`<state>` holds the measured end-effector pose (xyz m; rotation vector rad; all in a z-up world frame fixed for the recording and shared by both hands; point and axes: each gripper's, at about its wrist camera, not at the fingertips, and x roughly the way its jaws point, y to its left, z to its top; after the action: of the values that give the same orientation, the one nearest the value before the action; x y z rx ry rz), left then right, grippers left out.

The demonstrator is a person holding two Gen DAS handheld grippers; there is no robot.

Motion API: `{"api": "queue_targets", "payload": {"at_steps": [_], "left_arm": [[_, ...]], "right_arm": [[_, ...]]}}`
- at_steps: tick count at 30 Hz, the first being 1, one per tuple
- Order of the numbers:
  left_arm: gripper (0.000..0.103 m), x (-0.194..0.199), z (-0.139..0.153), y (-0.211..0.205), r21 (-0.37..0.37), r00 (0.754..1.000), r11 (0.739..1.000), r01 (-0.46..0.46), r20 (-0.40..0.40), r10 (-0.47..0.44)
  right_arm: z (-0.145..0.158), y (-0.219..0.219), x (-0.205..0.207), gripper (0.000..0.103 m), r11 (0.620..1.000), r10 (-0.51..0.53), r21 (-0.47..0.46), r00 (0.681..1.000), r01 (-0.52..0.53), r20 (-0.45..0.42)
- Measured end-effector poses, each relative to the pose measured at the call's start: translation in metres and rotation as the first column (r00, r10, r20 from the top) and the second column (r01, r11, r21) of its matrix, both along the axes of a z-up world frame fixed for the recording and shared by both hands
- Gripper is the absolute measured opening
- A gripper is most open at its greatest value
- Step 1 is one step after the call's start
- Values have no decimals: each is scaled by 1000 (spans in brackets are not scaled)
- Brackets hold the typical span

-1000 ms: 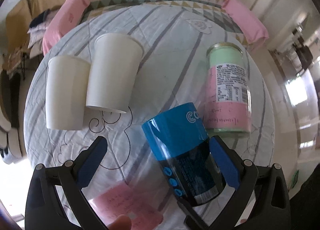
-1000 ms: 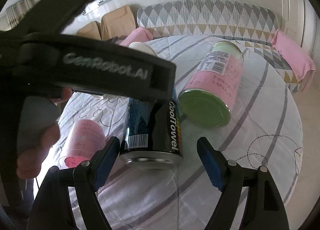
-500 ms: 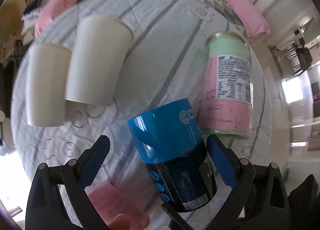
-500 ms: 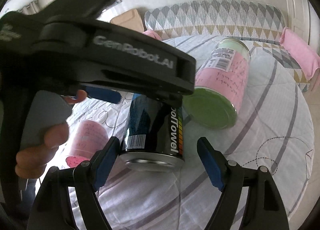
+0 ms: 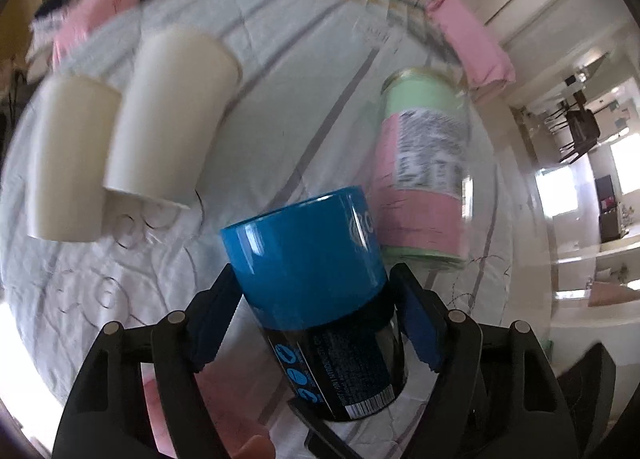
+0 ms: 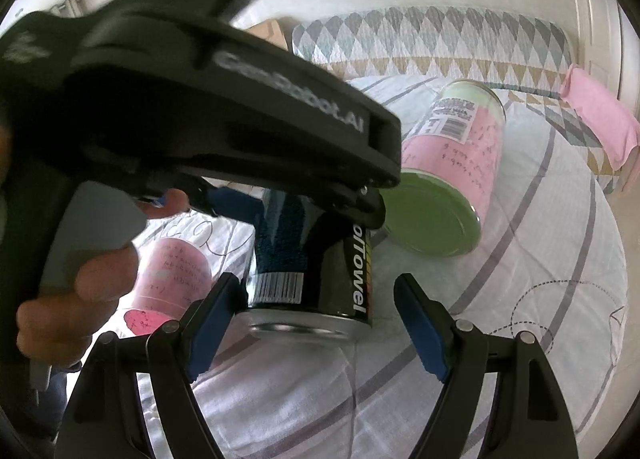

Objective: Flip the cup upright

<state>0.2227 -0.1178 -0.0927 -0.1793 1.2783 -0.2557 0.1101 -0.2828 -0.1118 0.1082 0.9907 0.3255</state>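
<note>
A blue and black CoolTowel canister [image 5: 316, 291] lies on its side on the white quilt. My left gripper [image 5: 316, 319] is shut on the canister, its blue pads against both sides. In the right wrist view the canister [image 6: 312, 267] shows its metal end, under the left gripper's black body [image 6: 192, 107]. My right gripper [image 6: 316, 331] is open, one finger on each side of the metal end, with gaps. Two white paper cups [image 5: 168, 127] lie on their sides at the left.
A pink and green tin [image 5: 424, 179] lies to the right of the canister, also in the right wrist view [image 6: 452, 179]. A pink cup [image 6: 168, 279] lies at the left. A patterned cushion [image 6: 432, 35] and pink cloths [image 5: 468, 39] border the quilt.
My left gripper has moved forward over the canister and closed on it. My right gripper has stayed open around the metal end.
</note>
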Motion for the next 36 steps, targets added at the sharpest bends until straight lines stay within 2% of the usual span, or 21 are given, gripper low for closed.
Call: {"api": "queue_targets", "payload": {"at_steps": [3, 6, 8, 15, 19, 21, 24, 26, 30, 36], "left_arm": [[76, -11, 17, 2, -3, 995, 1000, 10, 104, -9], [73, -20, 30, 1, 56, 973, 998, -1, 229, -12], [69, -25, 33, 3, 72, 960, 997, 1, 279, -21], [69, -34, 30, 7, 88, 942, 996, 28, 330, -56], [69, -42, 28, 6, 73, 943, 997, 26, 329, -48], [71, -44, 30, 7, 71, 942, 997, 30, 331, -52], [79, -51, 37, 11, 68, 933, 997, 33, 356, -56], [87, -59, 44, 17, 66, 919, 997, 30, 390, -54], [90, -76, 56, 34, 75, 892, 997, 8, 450, -41], [95, -109, 64, 59, 205, 832, 975, -84, 553, -44]], "right_arm": [[0, 4, -1, 81, 1000, -9, -26, 1000, 9, 2], [4, 2, -2, 81, 998, -44, -45, 999, 44, 19], [6, 1, -3, 81, 997, -60, -50, 998, 61, 26], [4, -3, -7, 82, 993, -100, -62, 995, 101, 17], [2, -6, -9, 82, 992, -111, -59, 994, 112, 12], [3, -5, -10, 82, 992, -114, -58, 993, 115, 15], [6, -2, -11, 82, 991, -120, -61, 993, 121, 17], [8, -1, -13, 82, 990, -127, -63, 992, 128, 21], [13, -2, -18, 82, 987, -143, -65, 989, 145, 28], [24, -2, -25, 82, 980, -184, -65, 982, 187, 41]]}}
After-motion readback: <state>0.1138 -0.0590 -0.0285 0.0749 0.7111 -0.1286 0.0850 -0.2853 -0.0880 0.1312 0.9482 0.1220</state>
